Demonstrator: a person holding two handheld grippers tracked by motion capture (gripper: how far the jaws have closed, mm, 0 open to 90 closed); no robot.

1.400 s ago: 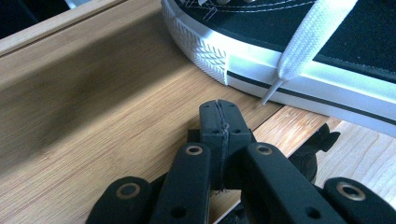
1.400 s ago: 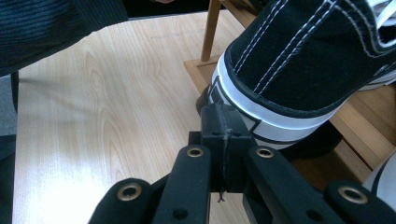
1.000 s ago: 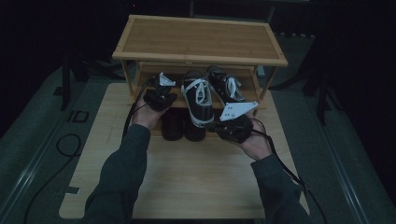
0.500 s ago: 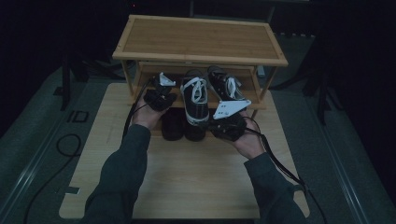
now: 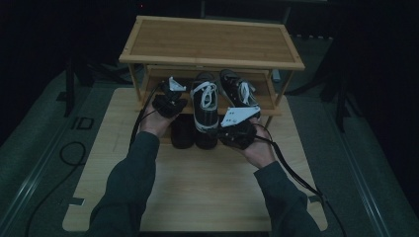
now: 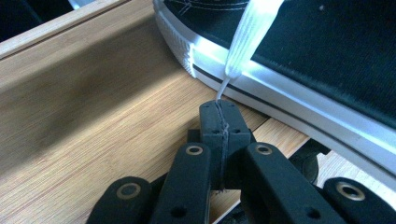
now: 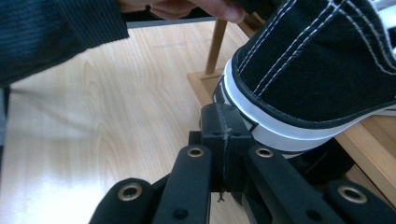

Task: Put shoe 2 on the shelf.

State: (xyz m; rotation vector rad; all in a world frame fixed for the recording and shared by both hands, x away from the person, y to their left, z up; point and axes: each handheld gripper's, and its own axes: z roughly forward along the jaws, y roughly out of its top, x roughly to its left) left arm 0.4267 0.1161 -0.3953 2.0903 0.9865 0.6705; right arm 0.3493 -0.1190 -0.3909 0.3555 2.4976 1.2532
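Observation:
Two black sneakers with white laces stand on the lower shelf of a bamboo rack [image 5: 212, 42]. The nearer sneaker [image 5: 205, 106] juts over the shelf's front edge, and the other sneaker [image 5: 237, 91] sits to its right. My left gripper [image 5: 173, 98] is at the nearer sneaker's left side. In the left gripper view, that gripper [image 6: 219, 108] is shut on the thin end of a white lace [image 6: 247, 37] beside the white sole [image 6: 280, 93]. My right gripper [image 5: 226, 132] is by the heel. Its shut tips [image 7: 223, 114] meet the heel's white sole [image 7: 275, 126] with nothing seen between them.
The rack stands at the far end of a light wooden board [image 5: 197, 182] on a dark floor. Dark rounded objects [image 5: 183, 131] lie below the shelf's front edge. Cables [image 5: 296, 173] trail from both grippers. A dark sleeve [image 7: 56, 32] crosses the right gripper view.
My right gripper has shifted slightly left, closer to the nearer sneaker's heel. The left hand has stayed in place.

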